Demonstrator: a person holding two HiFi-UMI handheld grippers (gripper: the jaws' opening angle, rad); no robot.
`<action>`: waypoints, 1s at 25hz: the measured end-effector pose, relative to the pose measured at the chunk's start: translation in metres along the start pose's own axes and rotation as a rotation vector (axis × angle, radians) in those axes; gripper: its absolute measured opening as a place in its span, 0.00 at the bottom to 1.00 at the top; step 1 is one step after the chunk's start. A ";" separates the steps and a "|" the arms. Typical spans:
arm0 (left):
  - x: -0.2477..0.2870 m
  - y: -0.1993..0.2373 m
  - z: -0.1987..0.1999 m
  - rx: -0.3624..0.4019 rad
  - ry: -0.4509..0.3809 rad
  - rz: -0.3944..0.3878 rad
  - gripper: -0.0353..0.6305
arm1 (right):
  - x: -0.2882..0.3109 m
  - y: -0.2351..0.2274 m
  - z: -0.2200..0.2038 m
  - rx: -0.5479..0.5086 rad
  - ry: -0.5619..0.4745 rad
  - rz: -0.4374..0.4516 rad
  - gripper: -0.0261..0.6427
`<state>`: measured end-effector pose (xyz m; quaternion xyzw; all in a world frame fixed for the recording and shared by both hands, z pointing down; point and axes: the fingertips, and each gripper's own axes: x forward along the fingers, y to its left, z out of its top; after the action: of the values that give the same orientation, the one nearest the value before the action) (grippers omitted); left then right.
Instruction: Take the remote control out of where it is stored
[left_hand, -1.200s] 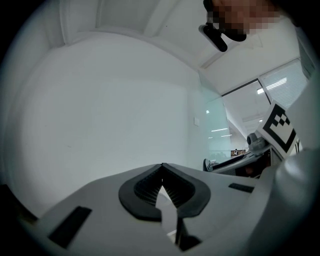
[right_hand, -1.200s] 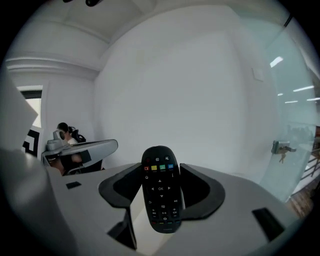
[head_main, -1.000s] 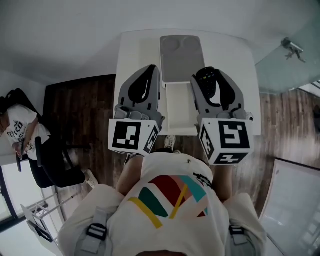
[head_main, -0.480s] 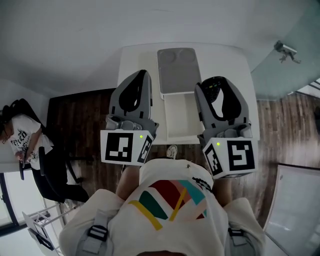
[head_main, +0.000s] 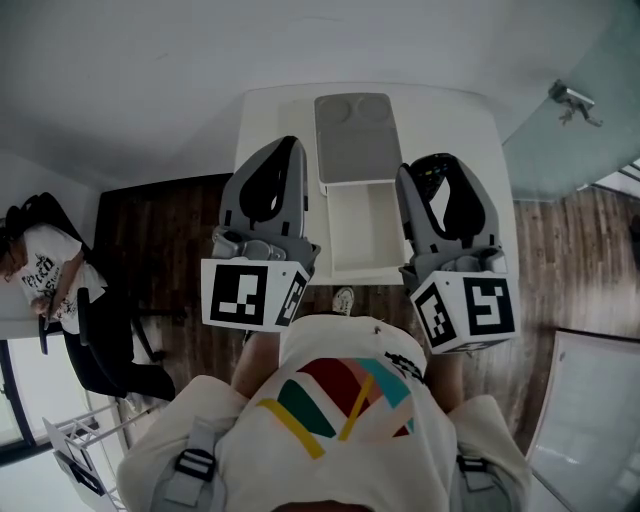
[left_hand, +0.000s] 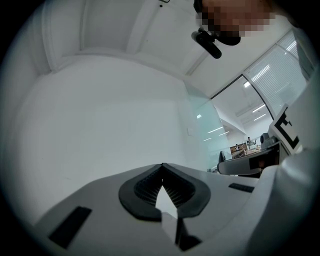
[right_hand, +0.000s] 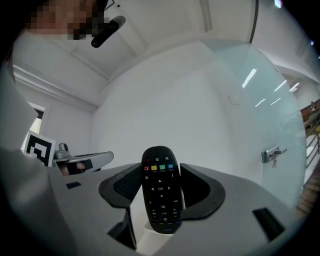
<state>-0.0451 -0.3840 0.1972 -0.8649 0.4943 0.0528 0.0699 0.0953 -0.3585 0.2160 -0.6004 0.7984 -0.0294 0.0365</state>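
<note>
Black remote control (right_hand: 161, 190), buttons showing, nearly upright, clamped in the right gripper (right_hand: 160, 181); outside the open white drawer (head_main: 355, 262)

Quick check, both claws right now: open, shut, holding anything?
Left claw: shut, nothing in it.
Right claw: shut on the remote control.
</note>
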 end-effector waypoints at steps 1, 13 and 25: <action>0.000 0.000 0.000 0.001 0.001 0.001 0.06 | 0.000 0.000 -0.001 -0.004 0.005 0.003 0.40; -0.007 0.003 0.002 0.001 0.002 0.019 0.06 | 0.001 0.009 -0.003 -0.031 0.019 0.038 0.40; -0.008 0.004 0.004 -0.005 -0.006 0.017 0.06 | -0.001 0.012 0.001 -0.054 0.009 0.036 0.40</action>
<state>-0.0525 -0.3786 0.1947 -0.8606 0.5013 0.0571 0.0687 0.0839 -0.3541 0.2135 -0.5867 0.8096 -0.0101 0.0172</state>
